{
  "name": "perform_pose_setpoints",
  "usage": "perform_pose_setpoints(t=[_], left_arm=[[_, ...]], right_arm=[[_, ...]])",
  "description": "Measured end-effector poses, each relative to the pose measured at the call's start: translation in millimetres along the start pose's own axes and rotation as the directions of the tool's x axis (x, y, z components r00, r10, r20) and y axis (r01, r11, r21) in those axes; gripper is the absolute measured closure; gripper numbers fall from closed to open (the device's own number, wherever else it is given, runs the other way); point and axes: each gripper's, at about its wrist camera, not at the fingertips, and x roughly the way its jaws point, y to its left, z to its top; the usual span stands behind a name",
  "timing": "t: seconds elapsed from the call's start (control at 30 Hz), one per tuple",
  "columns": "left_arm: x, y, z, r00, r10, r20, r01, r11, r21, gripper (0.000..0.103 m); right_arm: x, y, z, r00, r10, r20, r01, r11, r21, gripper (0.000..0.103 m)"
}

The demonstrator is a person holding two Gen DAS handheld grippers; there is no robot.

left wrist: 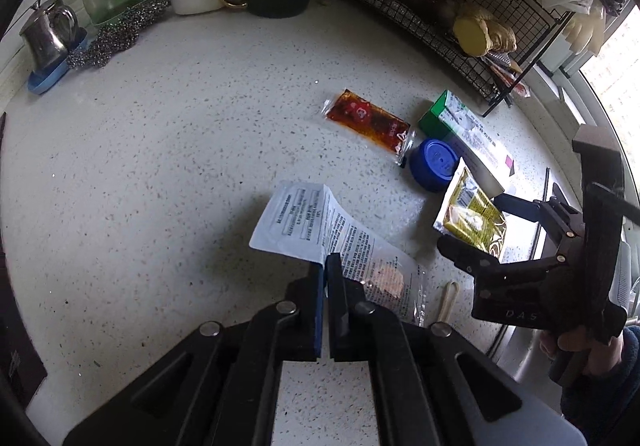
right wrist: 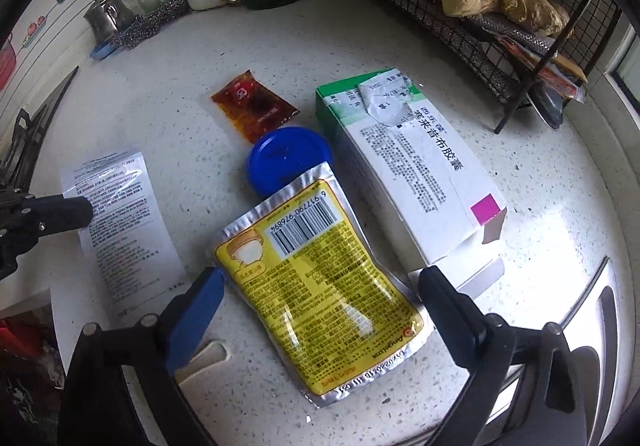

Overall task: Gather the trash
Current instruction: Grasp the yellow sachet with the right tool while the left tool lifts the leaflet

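Left gripper (left wrist: 325,266) clamped on clear printed wrapper (left wrist: 316,230), lifted off counter (left wrist: 160,166). Right gripper (right wrist: 320,282) wide open, straddling yellow foil packet (right wrist: 320,266) lying flat. Risk: right finger (right wrist: 448,298) catching white box (right wrist: 416,174) just beside, or pads sliding over flat foil. Also nearby: blue lid (right wrist: 284,150) partly under packet, red sauce sachet (right wrist: 252,106), wire rack (right wrist: 460,6) behind.
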Motion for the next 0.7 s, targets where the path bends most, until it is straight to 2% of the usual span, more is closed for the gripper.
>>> perform_pose_setpoints(t=[0.03, 0.07, 0.1, 0.23, 0.37, 0.7], left_arm=[[-0.1, 1.1, -2.1, 1.0, 0.003, -0.001, -0.003, 1.0, -0.003, 0.102], [-0.4, 2.0, -4.2, 1.0, 0.007, -0.002, -0.007, 1.0, -0.004, 0.102], [-1.3, 2.5, -6.3, 1.0, 0.007, -0.002, -0.007, 1.0, -0.005, 0.102], [-9.4, 0.1, -12.3, 1.0, -0.002, 0.012, 0.002, 1.0, 0.003, 0.102], [-27.8, -4.5, -17.8, 0.999, -0.008, 0.048, 0.006, 1.0, 0.027, 0.102], [-87.3, -7.7, -39.4, 0.991, -0.034, 0.128, 0.024, 0.997, 0.074, 0.103]], right_arm=[[-1.2, 2.7, 1.4, 1.0, -0.005, 0.008, 0.005, 1.0, -0.009, 0.02], [-3.2, 6.4, 0.1, 1.0, -0.015, 0.015, 0.015, 1.0, -0.02, 0.037], [-3.5, 11.3, 0.1, 0.999, -0.027, 0.019, 0.028, 0.999, -0.031, 0.04], [-3.7, 20.4, 1.9, 1.0, 0.007, 0.007, -0.007, 0.999, -0.033, 0.051], [-19.8, 27.0, -1.7, 0.999, 0.001, 0.039, 0.0, 1.0, -0.023, 0.055], [-82.7, 68.3, -12.4, 0.992, -0.014, 0.124, 0.019, 0.999, -0.041, 0.055]])
